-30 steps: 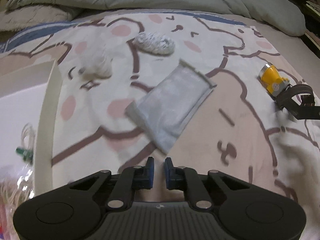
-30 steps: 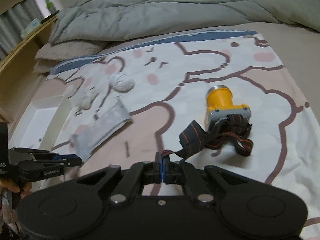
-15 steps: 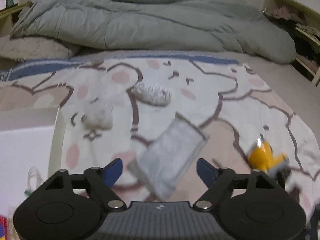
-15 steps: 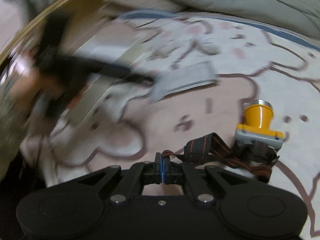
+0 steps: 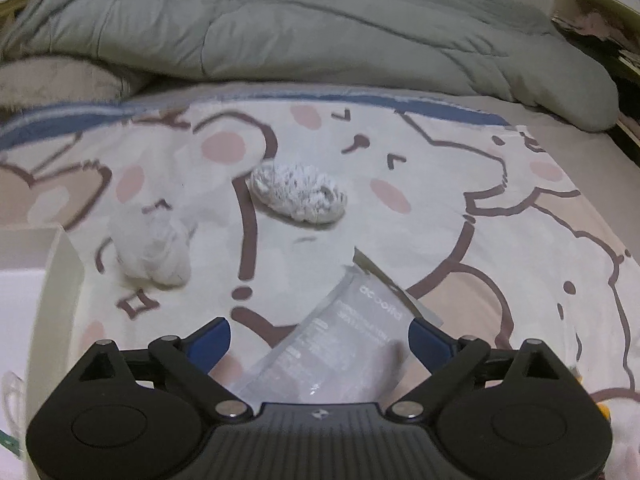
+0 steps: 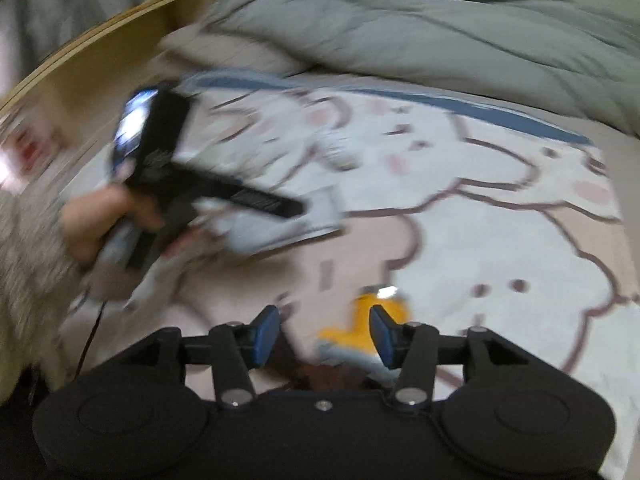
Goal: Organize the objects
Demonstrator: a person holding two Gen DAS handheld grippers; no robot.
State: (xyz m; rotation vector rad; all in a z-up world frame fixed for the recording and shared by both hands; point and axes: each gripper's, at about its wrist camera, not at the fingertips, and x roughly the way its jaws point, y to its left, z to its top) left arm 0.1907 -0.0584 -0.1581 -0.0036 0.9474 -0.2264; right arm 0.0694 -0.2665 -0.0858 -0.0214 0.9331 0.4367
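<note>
My left gripper [image 5: 319, 338] is open, its blue fingers spread either side of a flat grey plastic pouch [image 5: 340, 344] that lies on the bedsheet. Beyond it lie a white speckled rolled cloth [image 5: 299, 193] and a white crumpled cloth [image 5: 154, 250]. My right gripper [image 6: 324, 332] is open over a yellow headlamp [image 6: 368, 320] with a dark strap, which sits between and just beyond its fingers. The right wrist view is blurred; it shows the left gripper [image 6: 280, 204] over the pouch [image 6: 280, 228].
A white open box [image 5: 48, 280] stands at the left on the bed. A grey duvet [image 5: 320, 28] and a pillow [image 5: 60, 80] lie across the far side. A wooden bed frame [image 6: 100, 52] runs along the left.
Both grippers have opened. The left moved forward so the pouch lies between its fingers. The right moved forward over the headlamp.
</note>
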